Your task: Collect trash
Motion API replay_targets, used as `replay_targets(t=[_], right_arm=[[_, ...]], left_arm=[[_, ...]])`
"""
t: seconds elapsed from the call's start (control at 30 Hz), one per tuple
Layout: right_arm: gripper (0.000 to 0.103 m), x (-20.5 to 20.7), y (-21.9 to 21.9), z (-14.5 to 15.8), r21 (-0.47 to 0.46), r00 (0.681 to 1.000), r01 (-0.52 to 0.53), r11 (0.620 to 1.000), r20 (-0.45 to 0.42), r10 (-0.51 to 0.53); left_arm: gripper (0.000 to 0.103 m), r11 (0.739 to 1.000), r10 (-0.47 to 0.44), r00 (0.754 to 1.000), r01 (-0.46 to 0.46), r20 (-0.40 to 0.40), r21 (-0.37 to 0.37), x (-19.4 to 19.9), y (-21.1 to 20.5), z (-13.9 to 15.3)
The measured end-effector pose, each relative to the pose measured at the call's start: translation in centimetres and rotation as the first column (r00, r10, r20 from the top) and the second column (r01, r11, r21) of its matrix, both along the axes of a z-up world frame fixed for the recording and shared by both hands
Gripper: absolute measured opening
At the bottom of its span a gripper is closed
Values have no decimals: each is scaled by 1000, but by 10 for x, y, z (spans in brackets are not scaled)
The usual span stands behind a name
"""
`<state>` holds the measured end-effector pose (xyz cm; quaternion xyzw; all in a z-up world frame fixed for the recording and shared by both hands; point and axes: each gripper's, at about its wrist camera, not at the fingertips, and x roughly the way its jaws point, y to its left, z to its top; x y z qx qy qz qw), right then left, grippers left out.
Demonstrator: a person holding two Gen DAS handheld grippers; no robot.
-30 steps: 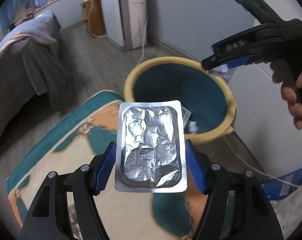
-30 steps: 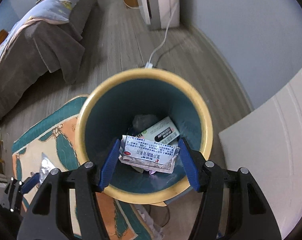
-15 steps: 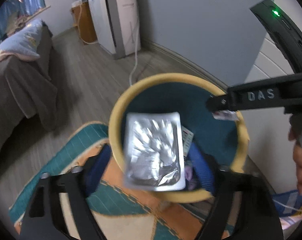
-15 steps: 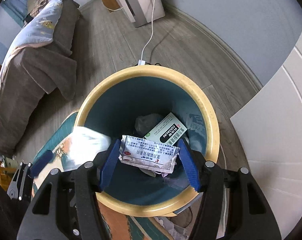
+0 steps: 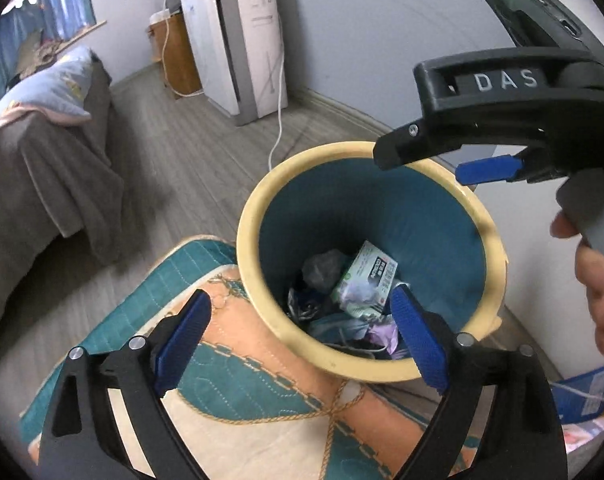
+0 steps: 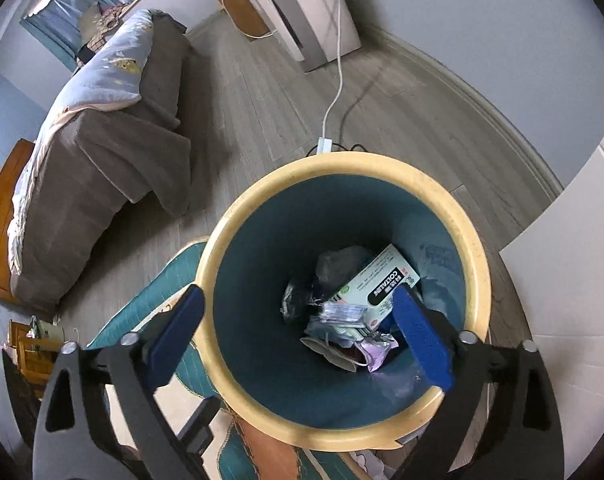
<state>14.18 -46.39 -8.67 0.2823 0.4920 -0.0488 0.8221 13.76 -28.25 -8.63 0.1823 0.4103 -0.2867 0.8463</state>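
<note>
While opening wide above the yellow bin (image 6: 478, 280), both holding nothing.

Left gripper (image 5: 297, 330): blue pads far apart, jaws opening, nothing between them, hanging over the near rim of the bin and the teal and orange rug (image 5: 229, 364). Right gripper (image 6: 297, 330): jaws opening too, pads wide, nothing pressed between them, pointing down into the bin. Trash lying at the bottom of the bin: a white and green box (image 6: 378, 284), a crinkly silver packet (image 6: 342, 314), a purple wrapper (image 6: 376, 352), a grey lump (image 6: 338, 262). Off to the side, a bed with a brown cover (image 6: 101, 184) and a white machine (image 5: 241, 40) by the wall.
</note>
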Motion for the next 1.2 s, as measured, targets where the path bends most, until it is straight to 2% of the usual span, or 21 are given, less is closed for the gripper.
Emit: replay_targets(t=[0.27,0.4,0.57,0.67,0.93,1.1,1.2], right_arm=[[97,-9,-8,5,-36,999,27,999,-29,-28],[97,-20,-4,18,-107,1000,9,994,-26,-11],[97,-48,9,45,-230,1000,-20,973,-23,15],[97,-71,16,58,-269,1000,-15,963,1,15],[97,-124,33,83,-363,998,16,932,64,8],[97,-148,33,92,-332,992,75,940,125,-34],[97,-157,41,98,-361,987,99,927,153,-46]], left_arm=[[93,999,38,999,-39,-19,-15,-10,15,5],[95,997,67,997,-67,-24,-27,-20,27,18],[97,995,89,996,-87,18,-57,-40,41,59],[98,992,110,991,-105,72,-63,-55,49,86],[98,984,157,977,-143,145,-103,-84,62,127],[98,991,127,971,-117,202,-62,-94,55,124],[98,992,125,976,-116,180,-59,-91,53,116]])
